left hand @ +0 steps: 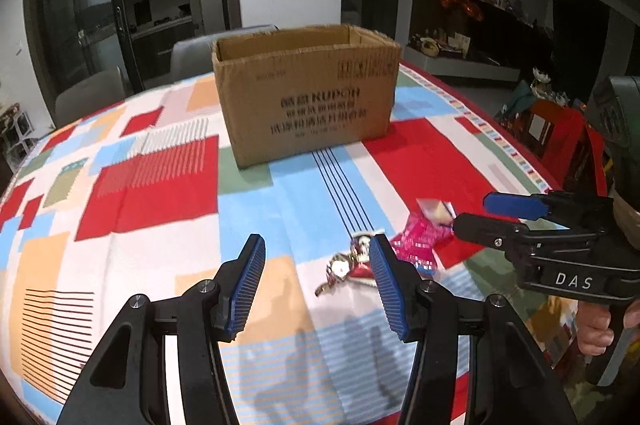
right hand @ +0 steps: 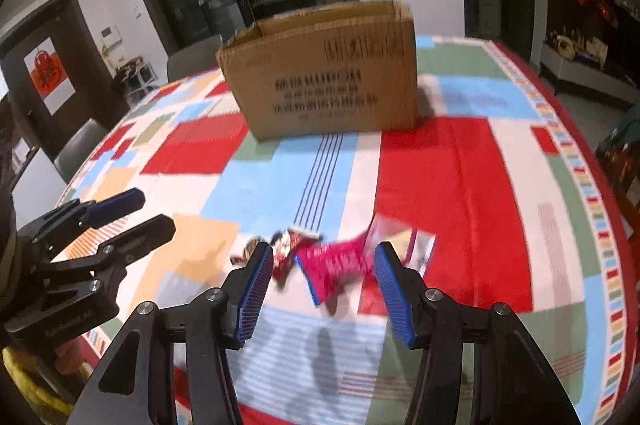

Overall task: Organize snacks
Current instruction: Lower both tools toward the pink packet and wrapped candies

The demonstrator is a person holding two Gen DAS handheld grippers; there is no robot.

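- left gripper (left hand: 317, 273): jaws apart, nothing between; above patterned tablecloth (left hand: 160, 185)
- red-gold snack wrapper (left hand: 352, 265) flat on cloth, just beside pink snack packet (right hand: 340, 261)
- right gripper (right hand: 323, 277): jaws apart, empty, pink packet ahead between fingertips, not pinched
- cardboard box (left hand: 308, 93) open-topped, well behind snacks

One cardboard box (left hand: 306, 93) stands on the one table (left hand: 160, 185). Three snack packets lie near its front edge: one pink packet (right hand: 340, 263), one red-and-gold packet (left hand: 352, 265) and one clear packet (right hand: 412, 245), too blurred to read. Two tongs show: left tongs (left hand: 316, 279), right tongs (right hand: 322, 283).
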